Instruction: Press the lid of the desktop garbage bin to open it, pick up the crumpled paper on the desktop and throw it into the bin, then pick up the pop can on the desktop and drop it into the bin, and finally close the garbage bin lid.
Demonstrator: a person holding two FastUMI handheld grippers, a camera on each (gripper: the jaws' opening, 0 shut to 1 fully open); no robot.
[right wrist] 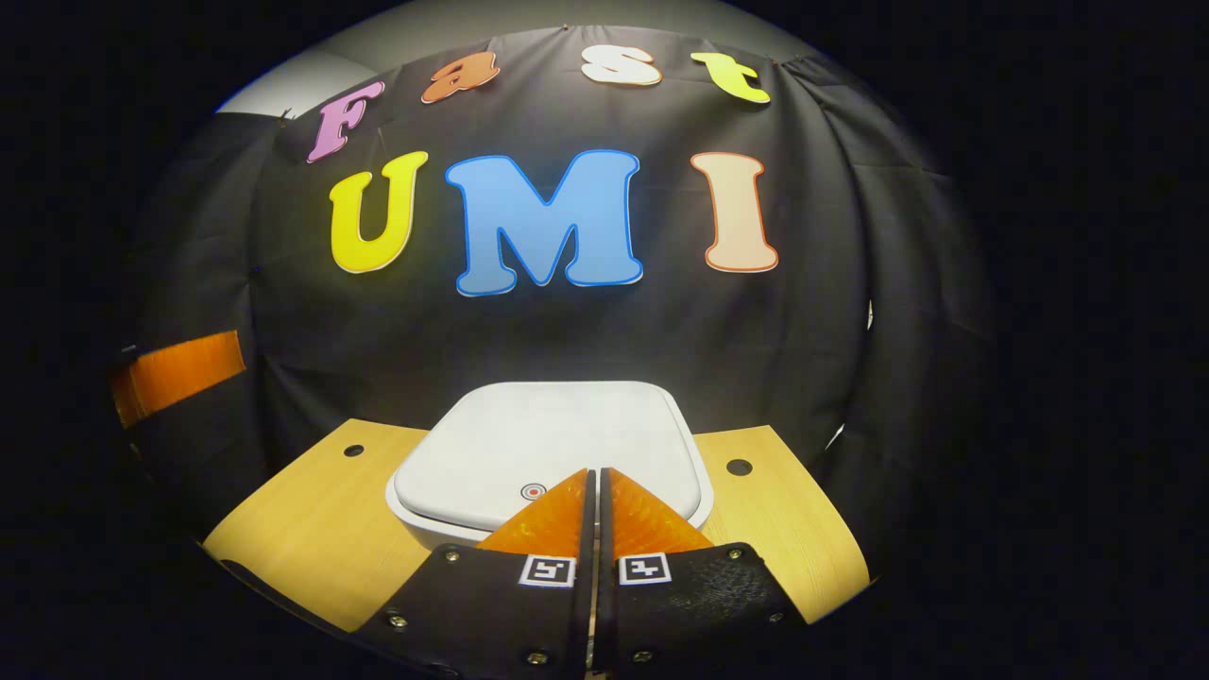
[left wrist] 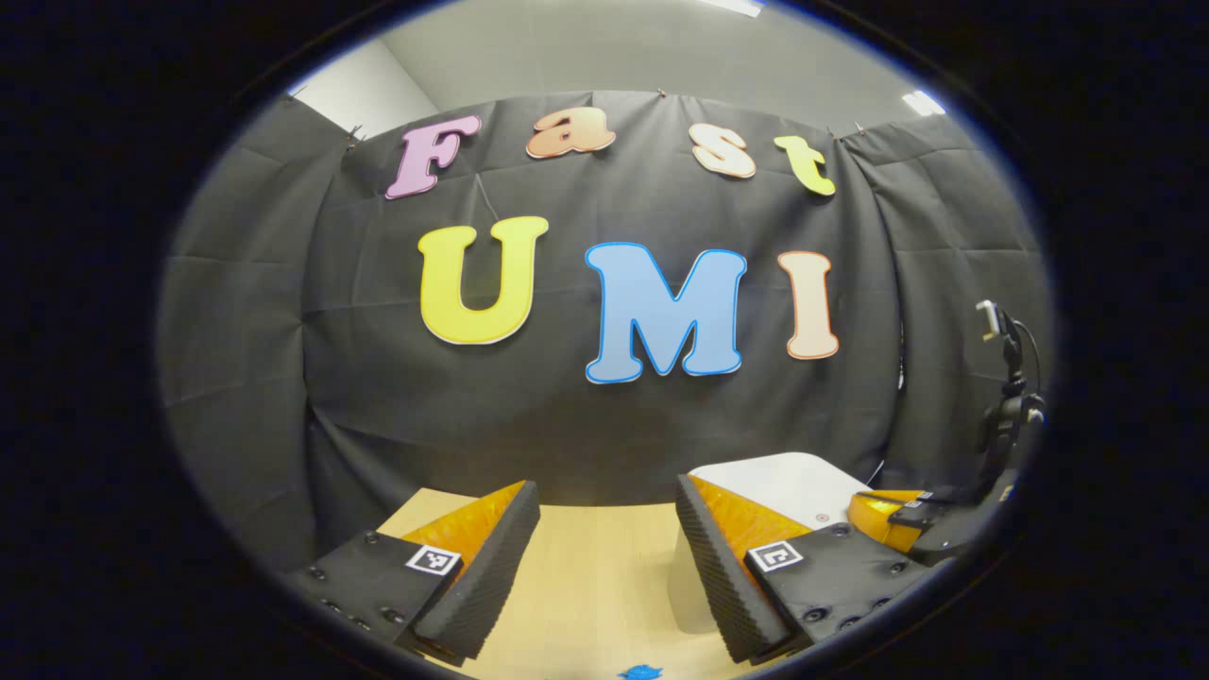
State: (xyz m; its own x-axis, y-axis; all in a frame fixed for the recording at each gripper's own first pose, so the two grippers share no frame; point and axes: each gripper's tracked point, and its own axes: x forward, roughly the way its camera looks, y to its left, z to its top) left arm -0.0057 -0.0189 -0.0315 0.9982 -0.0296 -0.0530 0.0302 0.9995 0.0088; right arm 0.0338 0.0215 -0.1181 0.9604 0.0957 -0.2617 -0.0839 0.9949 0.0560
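A: Where is the garbage bin (right wrist: pixel 548 453)?
B: On the wooden table (right wrist: pixel 312 529), near its back edge, against the black cloth wall. In the right gripper view its white lid (right wrist: pixel 567 430) lies flat and closed, with a small red ring mark (right wrist: pixel 534 491) near the front edge.

A: And the right gripper (right wrist: pixel 592 486)?
B: Its jaws are pressed together with nothing between them, tips just over the lid's front edge beside the ring mark. Whether they touch the lid I cannot tell.

A: The left gripper (left wrist: pixel 604 529)?
B: Jaws wide apart and empty, above bare table. In its view a corner of the bin sits behind its right finger.

A: Any writing?
B: No brand or readable text on the bin; each finger carries a square black-and-white marker tag (right wrist: pixel 549 569).

A: Anything else?
B: Two round holes (right wrist: pixel 739 467) in the table flank the bin, and a small blue scrap (left wrist: pixel 640 671) lies at the near edge in the left gripper view.
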